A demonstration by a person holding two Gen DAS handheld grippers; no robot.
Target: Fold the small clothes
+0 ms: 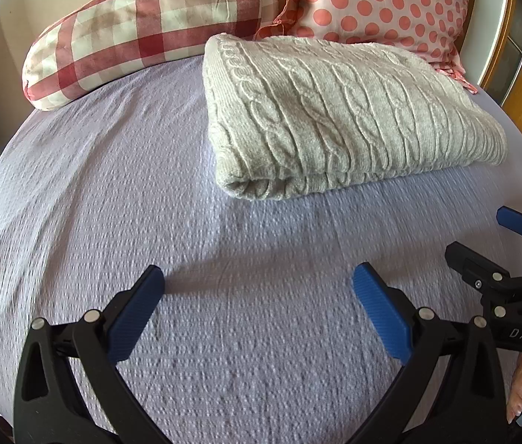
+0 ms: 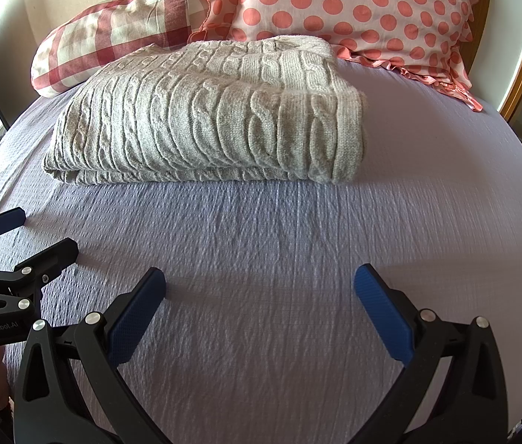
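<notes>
A grey cable-knit sweater (image 1: 338, 111) lies folded into a thick rectangle on the lilac bedspread (image 1: 150, 203), near the pillows. It also shows in the right wrist view (image 2: 209, 114). My left gripper (image 1: 257, 277) is open and empty, low over the bedspread, well short of the sweater. My right gripper (image 2: 259, 277) is open and empty too, also short of the sweater. The right gripper shows at the right edge of the left wrist view (image 1: 490, 244). The left gripper shows at the left edge of the right wrist view (image 2: 35, 233).
A red-checked bolster pillow (image 1: 142, 33) and a pink polka-dot pillow (image 1: 383, 3) lie behind the sweater against the wall. A wooden frame (image 1: 520, 70) stands at the right side of the bed. Bare bedspread (image 2: 279, 259) lies between grippers and sweater.
</notes>
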